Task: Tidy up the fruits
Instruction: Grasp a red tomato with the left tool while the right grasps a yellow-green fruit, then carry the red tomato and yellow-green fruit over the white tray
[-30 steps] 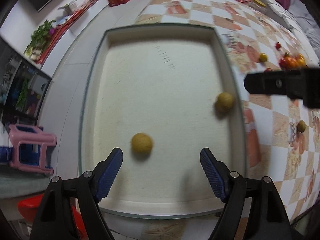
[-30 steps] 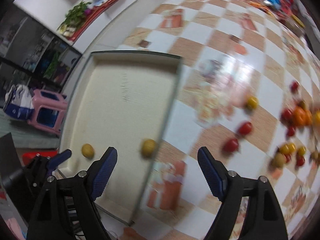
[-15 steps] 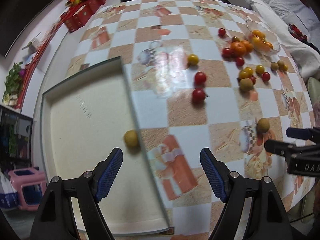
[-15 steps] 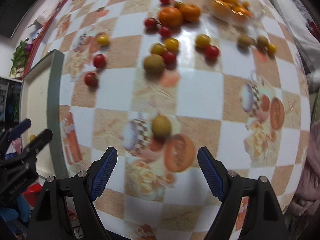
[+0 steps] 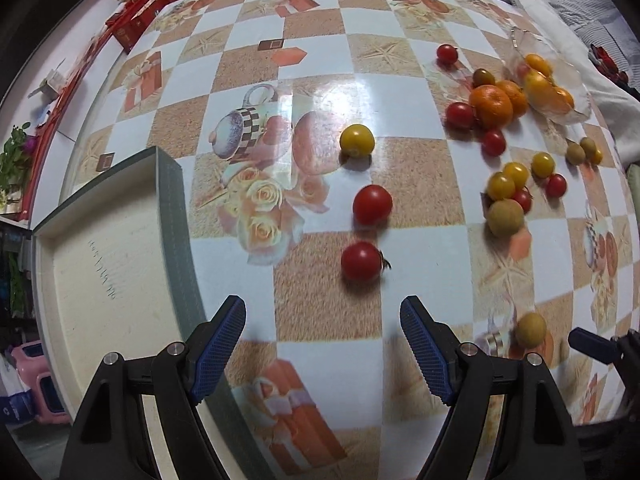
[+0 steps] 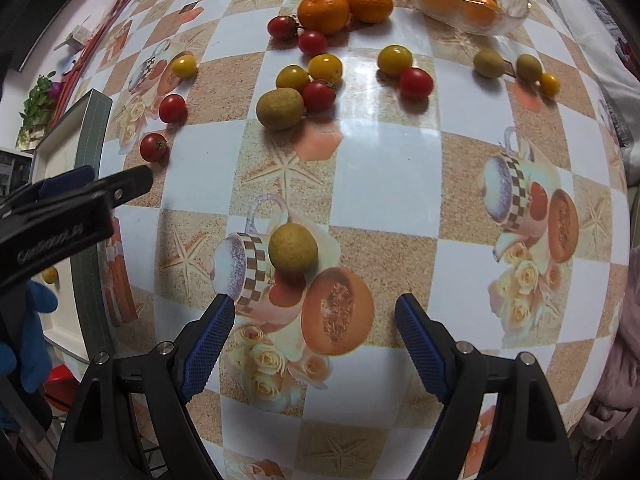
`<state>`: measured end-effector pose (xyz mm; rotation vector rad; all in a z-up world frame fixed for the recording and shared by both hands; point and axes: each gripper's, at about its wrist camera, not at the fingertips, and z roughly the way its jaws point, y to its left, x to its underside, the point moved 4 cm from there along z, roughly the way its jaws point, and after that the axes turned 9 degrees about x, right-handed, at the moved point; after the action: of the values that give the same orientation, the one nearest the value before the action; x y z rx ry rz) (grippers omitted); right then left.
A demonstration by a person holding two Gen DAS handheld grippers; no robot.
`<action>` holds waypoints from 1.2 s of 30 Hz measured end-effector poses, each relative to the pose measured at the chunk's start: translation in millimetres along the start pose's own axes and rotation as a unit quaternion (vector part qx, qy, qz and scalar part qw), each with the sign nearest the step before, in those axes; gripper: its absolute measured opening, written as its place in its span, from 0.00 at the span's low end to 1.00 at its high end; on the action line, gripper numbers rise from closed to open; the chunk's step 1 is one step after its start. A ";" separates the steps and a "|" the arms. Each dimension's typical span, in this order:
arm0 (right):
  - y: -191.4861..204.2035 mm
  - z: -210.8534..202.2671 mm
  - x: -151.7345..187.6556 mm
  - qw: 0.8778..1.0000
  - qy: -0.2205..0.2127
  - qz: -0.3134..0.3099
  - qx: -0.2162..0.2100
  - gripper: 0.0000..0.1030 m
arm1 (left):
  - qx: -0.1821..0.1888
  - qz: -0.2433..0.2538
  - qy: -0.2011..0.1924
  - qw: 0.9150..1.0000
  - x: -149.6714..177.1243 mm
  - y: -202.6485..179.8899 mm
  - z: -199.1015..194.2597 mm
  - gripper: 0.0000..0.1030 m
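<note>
Left wrist view is now showing the tablecloth (image 5: 420,196) where the tray (image 5: 176,216) filled it a second ago — the left gripper (image 5: 322,332) is hanging wide and empty below a red tomato (image 5: 362,261); the right gripper (image 6: 310,328), equally wide, is nearing a longan (image 6: 293,247) — fresh pickups coming.

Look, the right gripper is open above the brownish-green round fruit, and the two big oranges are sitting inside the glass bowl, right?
Almost. The right gripper is open over the brownish-green round fruit, but the two big oranges sit on the tablecloth beside the glass bowl, not in it. The right wrist view shows this.
</note>
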<state>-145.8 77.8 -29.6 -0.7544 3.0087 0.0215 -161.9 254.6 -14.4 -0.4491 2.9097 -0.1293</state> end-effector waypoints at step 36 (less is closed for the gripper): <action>6.9 -37.9 -4.4 0.998 -0.047 -0.019 -0.031 0.26 | 0.062 -0.013 -0.044 0.997 30.5 -5.5 -47.8 0.26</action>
<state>-146.5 85.1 8.4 -0.7934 2.9157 0.1448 -198.6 242.6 27.5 -0.4603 2.7913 -0.2837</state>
